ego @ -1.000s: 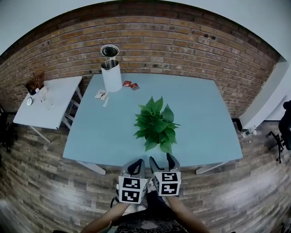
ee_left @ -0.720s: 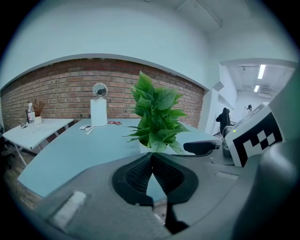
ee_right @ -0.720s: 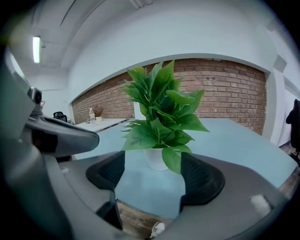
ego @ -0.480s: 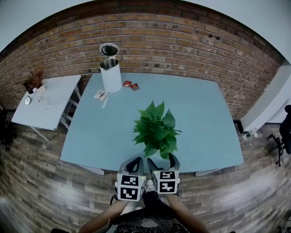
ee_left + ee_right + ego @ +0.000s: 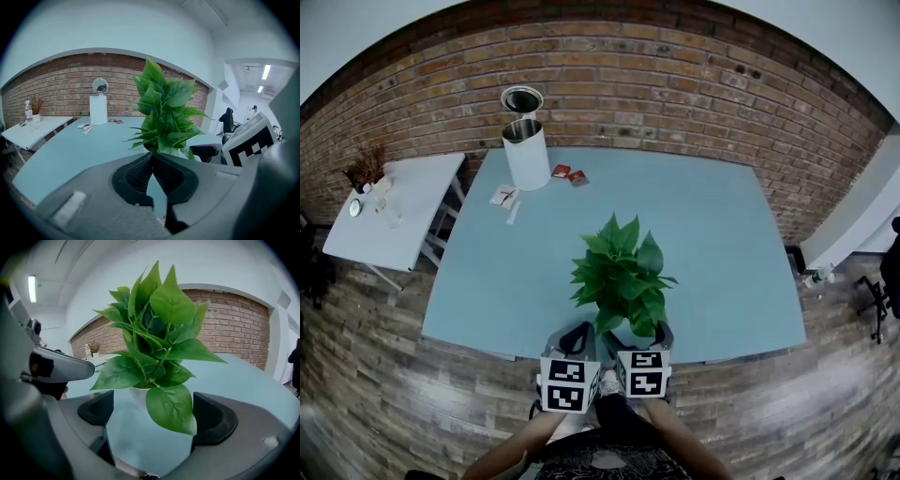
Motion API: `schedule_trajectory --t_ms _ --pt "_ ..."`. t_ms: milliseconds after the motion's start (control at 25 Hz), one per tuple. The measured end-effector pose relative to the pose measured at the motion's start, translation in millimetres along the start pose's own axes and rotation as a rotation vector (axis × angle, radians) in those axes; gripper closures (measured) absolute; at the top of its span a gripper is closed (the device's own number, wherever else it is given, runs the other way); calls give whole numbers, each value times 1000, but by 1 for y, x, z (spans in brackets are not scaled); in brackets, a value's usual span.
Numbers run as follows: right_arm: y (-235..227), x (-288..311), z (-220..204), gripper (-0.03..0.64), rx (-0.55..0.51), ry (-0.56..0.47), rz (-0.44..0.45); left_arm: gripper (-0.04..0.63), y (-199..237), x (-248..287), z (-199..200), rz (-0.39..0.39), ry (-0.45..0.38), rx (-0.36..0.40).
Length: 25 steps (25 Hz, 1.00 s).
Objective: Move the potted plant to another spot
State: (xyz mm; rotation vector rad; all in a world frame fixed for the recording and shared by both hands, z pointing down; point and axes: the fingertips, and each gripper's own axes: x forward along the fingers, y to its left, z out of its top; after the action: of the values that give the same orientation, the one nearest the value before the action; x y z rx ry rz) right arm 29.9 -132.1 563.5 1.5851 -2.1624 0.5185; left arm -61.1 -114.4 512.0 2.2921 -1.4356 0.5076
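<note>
The potted plant [image 5: 623, 277] still sits on the blue table [image 5: 506, 281], low in the middle of the head view, with the right gripper [image 5: 637, 336] opening wide just before it, not touching, and the left gripper [image 5: 577, 336] pinched closed on nothing

**A:** How is the scene lit?

**B:** Soft, even indoor light is seen throughout. A ceiling light strip [image 5: 32, 288] glows in the upper left of the right gripper view. Two more ceiling lights [image 5: 263, 78] are shown in the upper right of the left gripper view. A pale sheen is seen on the wooden floor [image 5: 384, 394].

**A:** And the picture quality?

**B:** Strong fisheye bending is present: the brick wall [image 5: 675, 84] is curved into an arch. The corners of both gripper views are blacked out. Their grey foreground is blurred, while the potted plant [image 5: 159, 333] is kept sharp.
</note>
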Motion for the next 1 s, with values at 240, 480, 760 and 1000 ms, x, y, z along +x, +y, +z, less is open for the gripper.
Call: schedule_trajectory --t_ms 240,480,760,1000 --pt "-2 15 -2 94 0 30 15 595 2 9 6 3 3 -2" --pt "7 32 -3 70 2 64 52 595 8 15 8 20 10 -8" --pt "8 47 -5 69 20 65 57 595 17 20 5 39 19 -18" --pt "4 55 -4 100 19 94 49 595 22 27 4 46 28 -27"
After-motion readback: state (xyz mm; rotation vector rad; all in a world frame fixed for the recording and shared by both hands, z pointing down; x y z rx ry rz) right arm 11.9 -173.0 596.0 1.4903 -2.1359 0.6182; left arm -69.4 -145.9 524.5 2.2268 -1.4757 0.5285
